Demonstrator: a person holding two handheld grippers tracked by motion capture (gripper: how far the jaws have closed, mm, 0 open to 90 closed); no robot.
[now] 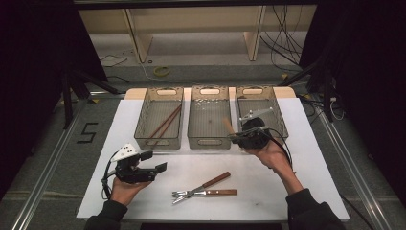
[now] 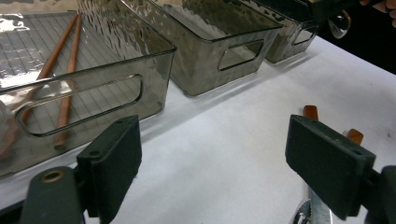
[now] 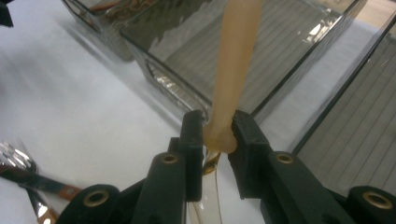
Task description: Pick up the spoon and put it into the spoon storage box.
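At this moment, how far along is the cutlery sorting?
Done: two chopsticks lie in the left bin. In hand: the right gripper is shut on a light wooden-handled utensil, held over the near edge of the middle bin; its working end is hidden. Left: two forks on the white table. The left gripper waits open.

dim room, lit tabletop | glare on bins [image 2: 201, 56] | foreground blur

Overhead view facing forward and down, both gripper views low, sharing the bins [image 1: 209, 117]
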